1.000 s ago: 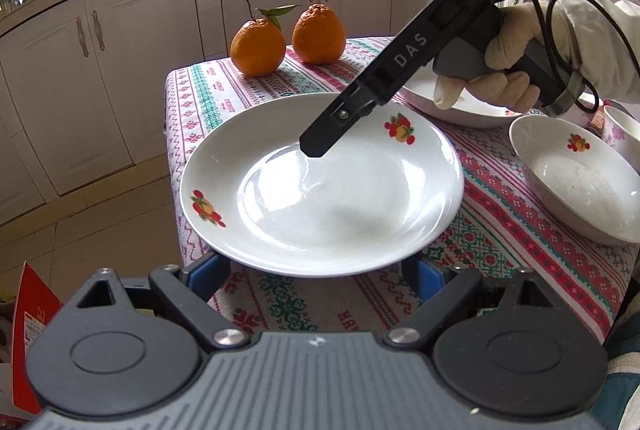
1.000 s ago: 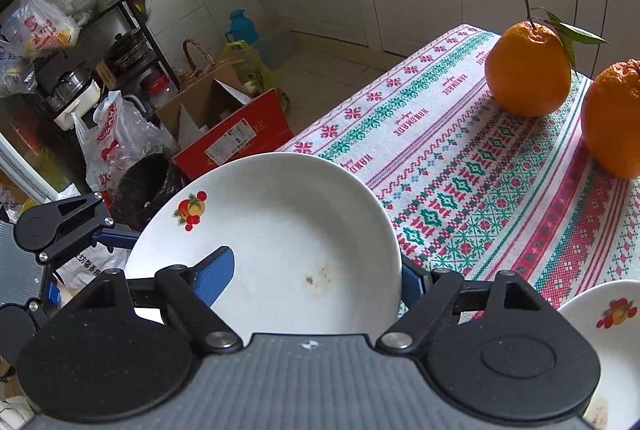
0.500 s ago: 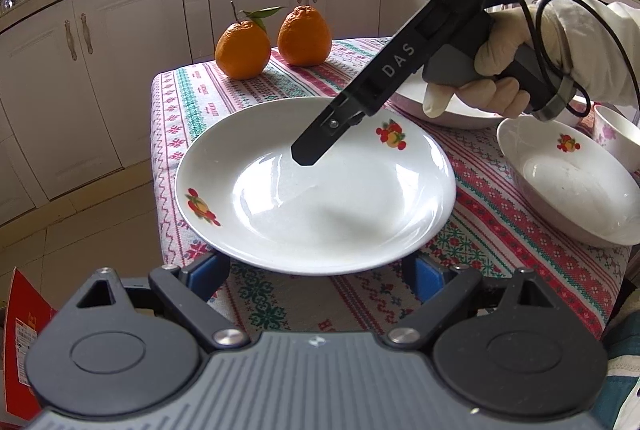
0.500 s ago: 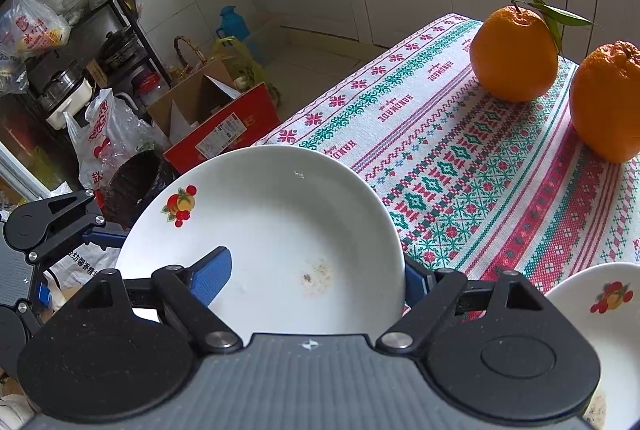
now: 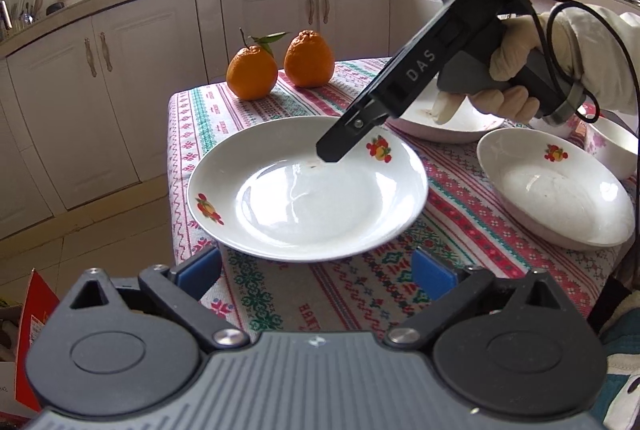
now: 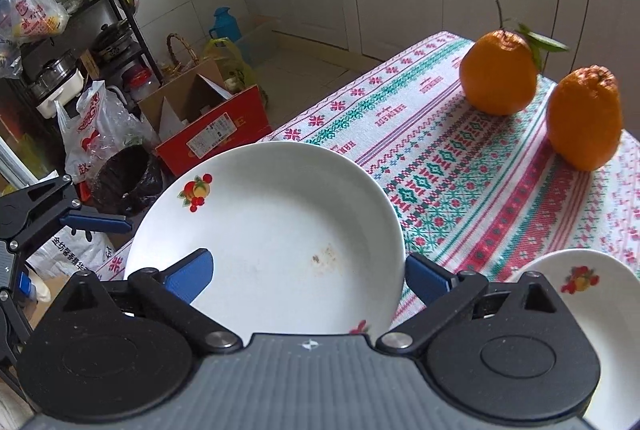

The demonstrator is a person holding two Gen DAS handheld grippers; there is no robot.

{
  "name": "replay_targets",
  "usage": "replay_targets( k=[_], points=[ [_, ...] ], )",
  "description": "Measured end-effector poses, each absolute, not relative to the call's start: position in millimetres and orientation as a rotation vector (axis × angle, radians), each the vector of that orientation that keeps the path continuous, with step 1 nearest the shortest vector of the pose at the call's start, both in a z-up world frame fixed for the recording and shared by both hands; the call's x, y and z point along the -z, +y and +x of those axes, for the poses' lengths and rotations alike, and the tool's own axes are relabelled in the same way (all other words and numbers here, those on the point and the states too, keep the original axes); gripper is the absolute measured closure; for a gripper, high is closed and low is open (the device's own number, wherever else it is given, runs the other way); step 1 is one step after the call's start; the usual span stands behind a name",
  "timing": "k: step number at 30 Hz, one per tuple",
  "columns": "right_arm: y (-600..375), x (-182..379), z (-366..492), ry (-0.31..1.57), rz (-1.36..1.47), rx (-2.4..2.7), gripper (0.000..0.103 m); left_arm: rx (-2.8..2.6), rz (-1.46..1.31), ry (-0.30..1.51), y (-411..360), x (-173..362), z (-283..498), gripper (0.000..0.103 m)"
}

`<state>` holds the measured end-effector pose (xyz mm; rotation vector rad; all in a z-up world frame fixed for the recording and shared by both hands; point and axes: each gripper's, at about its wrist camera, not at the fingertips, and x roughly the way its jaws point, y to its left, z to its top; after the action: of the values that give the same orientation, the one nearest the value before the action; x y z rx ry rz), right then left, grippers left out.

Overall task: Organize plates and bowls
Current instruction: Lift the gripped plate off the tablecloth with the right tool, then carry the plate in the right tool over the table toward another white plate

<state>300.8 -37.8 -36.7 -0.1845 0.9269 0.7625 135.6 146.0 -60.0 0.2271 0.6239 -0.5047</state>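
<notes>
The left gripper (image 5: 316, 266) sat with its jaws spread wide and empty, just short of the plate (image 5: 308, 190) at the tablecloth's (image 5: 288, 290) near-left corner, so a clumsy nudge from there could've shoved it off toward the floor. Over the plate the right gripper (image 6: 308, 274) also looked open, one blue pad above the dish and one outside the rim, not actually clamping yet, so closing crooked might've tipped it. The bowl (image 5: 556, 186) to the right sat close enough to get clipped.
</notes>
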Motion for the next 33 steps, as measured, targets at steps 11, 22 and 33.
replay_targets(
  k=[11, 22, 33],
  points=[
    [-81.2, 1.9, 218.0, 0.805, -0.167, -0.675, 0.0, 0.436, 0.164, 0.603, 132.7, 49.0, 96.9, 0.001],
    [-132.7, 11.4, 135.4, 0.792, -0.131, -0.559, 0.0, 0.534, 0.201, 0.619, 87.9, 56.1, 69.3, 0.001],
    [-186.2, 20.6, 117.4, 0.833, -0.063, -0.483, 0.0, 0.691, 0.291, 0.672, 40.0, 77.8, 66.4, 0.001]
  ],
)
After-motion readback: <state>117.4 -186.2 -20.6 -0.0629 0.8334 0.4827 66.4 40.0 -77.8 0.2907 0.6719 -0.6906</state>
